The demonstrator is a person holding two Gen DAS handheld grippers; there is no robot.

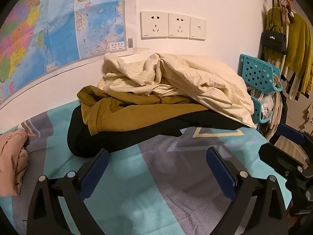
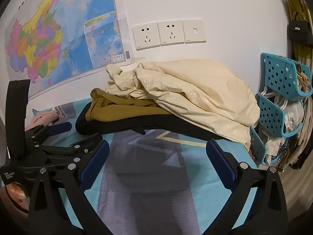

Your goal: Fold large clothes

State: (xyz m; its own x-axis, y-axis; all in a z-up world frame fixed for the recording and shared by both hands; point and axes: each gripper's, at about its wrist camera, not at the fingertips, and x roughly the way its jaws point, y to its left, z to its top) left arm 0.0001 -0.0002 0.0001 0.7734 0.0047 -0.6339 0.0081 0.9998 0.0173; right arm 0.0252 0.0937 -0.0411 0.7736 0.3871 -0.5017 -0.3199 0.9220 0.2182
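The messy heap of three big clothes (image 1: 156, 101) sits at the far side of the bed, at 12 o'clock from both tools. A crumpled cream cotton jacket (image 1: 195, 80) lies on top, a mustard-brown garment (image 1: 125, 111) under it, and a black garment (image 1: 101, 137) at the bottom. Nothing in the heap looks folded, so I think the job has hardly begun. The left gripper (image 1: 157, 162) and right gripper (image 2: 157, 154) both hang wide apart, holding nothing, over the teal and grey patterned bedsheet (image 1: 156, 186). A small pink cloth (image 1: 11, 156) lies at 9 o'clock. Behind is a colourful wall map (image 1: 49, 29), white wall sockets (image 1: 172, 25), and blue plastic baskets (image 2: 283, 94) at 3 o'clock
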